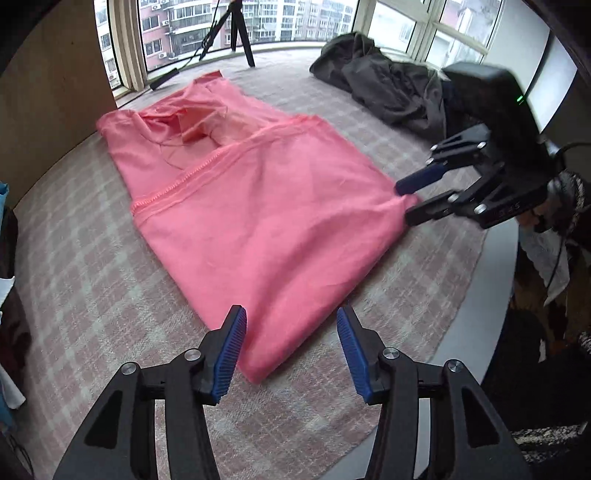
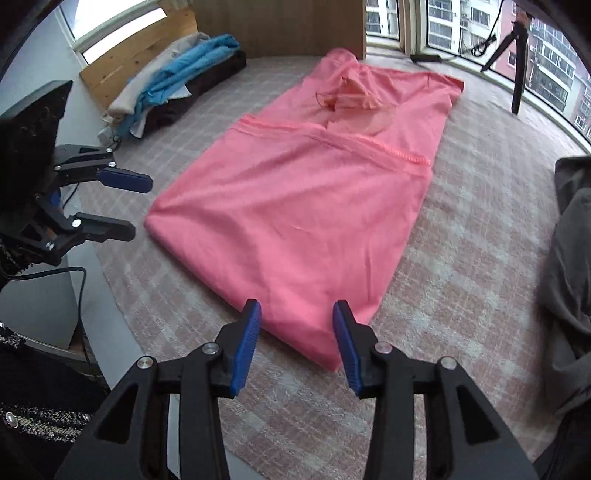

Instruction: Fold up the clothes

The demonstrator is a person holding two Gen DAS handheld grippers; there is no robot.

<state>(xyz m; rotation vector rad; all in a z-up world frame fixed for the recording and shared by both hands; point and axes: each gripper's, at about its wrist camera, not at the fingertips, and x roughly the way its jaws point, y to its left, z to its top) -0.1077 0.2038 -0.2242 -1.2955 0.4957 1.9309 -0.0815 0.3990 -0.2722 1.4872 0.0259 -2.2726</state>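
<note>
Lying flat: pink garment [image 1: 258, 206] [image 2: 306, 206], spread on the pink-and-white checked rug [image 1: 92, 277] [image 2: 461, 258], folded over itself with a stitched hem crossing it about midway.
Long axis: runs from the near corners at the two grippers away towards the windows [image 1: 295, 18]; the neckline end, rumpled and partly turned out, points to the far side.
Near edge: a folded, doubled edge with one corner under each gripper's fingers.
Left gripper [image 1: 291, 347] [image 2: 142, 206]: jaws apart; blue pads on either side of the garment's near corner, cloth between them, pads not pressing on it.
Right gripper [image 2: 297, 341] [image 1: 400, 203]: jaws apart over the other near corner; in the left wrist view its fingertips sit just at the cloth's corner, and whether the lower finger touches the fabric is hard to judge.
Grippers' pointing: both angled steeply down at the rug, side by side along the near edge.
Dark grey clothing pile [image 1: 388, 81] [image 2: 569, 258]: heaped on the rug to the garment's right, apart from it.
Blue and white clothes [image 2: 177, 81]: stacked by the wooden panel [image 2: 122, 70] on the garment's left, well apart.
Tripod [image 1: 236, 33] [image 2: 517, 62]: black, standing by the window beyond the neckline end.
Person: a dark tweed sleeve [image 2: 37, 424] shows at the lower left of the right wrist view.
</note>
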